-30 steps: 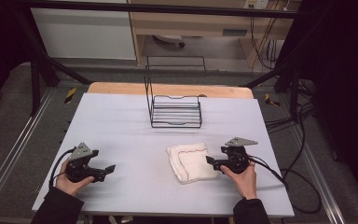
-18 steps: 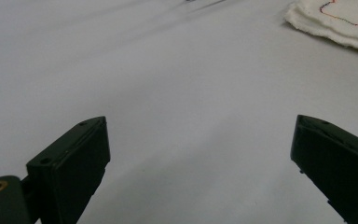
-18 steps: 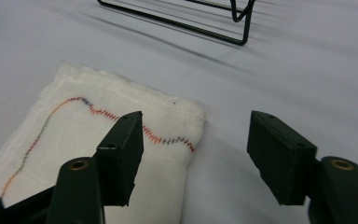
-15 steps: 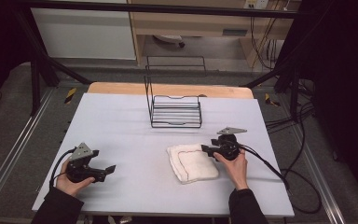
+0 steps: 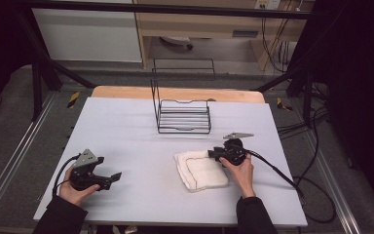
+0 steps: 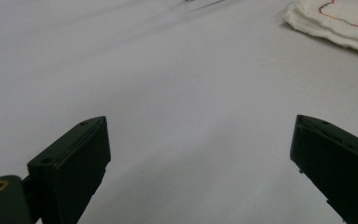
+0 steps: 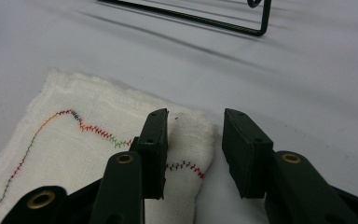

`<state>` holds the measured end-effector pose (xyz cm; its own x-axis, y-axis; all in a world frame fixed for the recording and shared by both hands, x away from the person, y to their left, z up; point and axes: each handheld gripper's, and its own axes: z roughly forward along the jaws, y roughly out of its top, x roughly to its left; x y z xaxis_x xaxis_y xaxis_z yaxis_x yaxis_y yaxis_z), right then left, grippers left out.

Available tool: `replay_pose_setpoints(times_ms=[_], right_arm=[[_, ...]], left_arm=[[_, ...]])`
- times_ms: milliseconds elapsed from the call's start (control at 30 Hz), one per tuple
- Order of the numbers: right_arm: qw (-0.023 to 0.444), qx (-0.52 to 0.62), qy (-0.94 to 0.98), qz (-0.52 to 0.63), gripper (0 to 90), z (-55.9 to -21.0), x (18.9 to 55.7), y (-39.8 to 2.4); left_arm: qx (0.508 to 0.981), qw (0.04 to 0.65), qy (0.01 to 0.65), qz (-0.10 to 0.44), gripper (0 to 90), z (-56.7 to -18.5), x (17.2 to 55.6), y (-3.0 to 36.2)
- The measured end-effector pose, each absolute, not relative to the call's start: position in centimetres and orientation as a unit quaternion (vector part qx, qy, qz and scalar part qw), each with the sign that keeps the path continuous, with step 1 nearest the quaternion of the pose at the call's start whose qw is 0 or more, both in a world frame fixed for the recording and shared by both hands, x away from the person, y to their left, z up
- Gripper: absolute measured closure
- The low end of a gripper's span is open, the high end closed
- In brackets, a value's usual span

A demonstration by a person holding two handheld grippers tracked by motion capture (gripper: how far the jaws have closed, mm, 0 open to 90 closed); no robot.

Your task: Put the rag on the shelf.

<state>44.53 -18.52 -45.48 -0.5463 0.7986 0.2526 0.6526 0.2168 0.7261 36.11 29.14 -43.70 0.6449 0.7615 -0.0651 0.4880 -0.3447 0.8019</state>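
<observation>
White laminate covered the worktop (image 5: 126, 136), which carried a black wire rack (image 5: 182, 116) toward its far edge and a folded white cloth (image 5: 199, 169) toward the near edge, right of centre. The right gripper (image 7: 193, 140) straddled the cloth's corner, its jaws having just been closing, with a gap remaining; pad contact appeared absent, though the view was tight. Risk: one jaw rested over the cloth and one outside it, so closure could catch only the top layer, and the fold could open on lifting. The left gripper (image 6: 200, 154) stood wide open, holding nothing, over bare worktop near the front-left corner.
</observation>
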Motion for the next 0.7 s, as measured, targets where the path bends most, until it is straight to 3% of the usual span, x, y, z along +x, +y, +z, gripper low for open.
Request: replay_pose_setpoints(times_ms=[367, 700], right_arm=[[0.078, 0.471, 0.772, 0.419, 80.2, -45.6, 44.4, -18.4], [0.101, 0.474, 0.768, 0.418, 83.4, -44.6, 43.8, -19.0]], left_arm=[[0.802, 0.421, 0.392, 0.16, 5.7, -43.5, 36.2, 28.4], [0.796, 0.426, 0.401, 0.156, 6.6, -42.6, 36.8, 26.0]])
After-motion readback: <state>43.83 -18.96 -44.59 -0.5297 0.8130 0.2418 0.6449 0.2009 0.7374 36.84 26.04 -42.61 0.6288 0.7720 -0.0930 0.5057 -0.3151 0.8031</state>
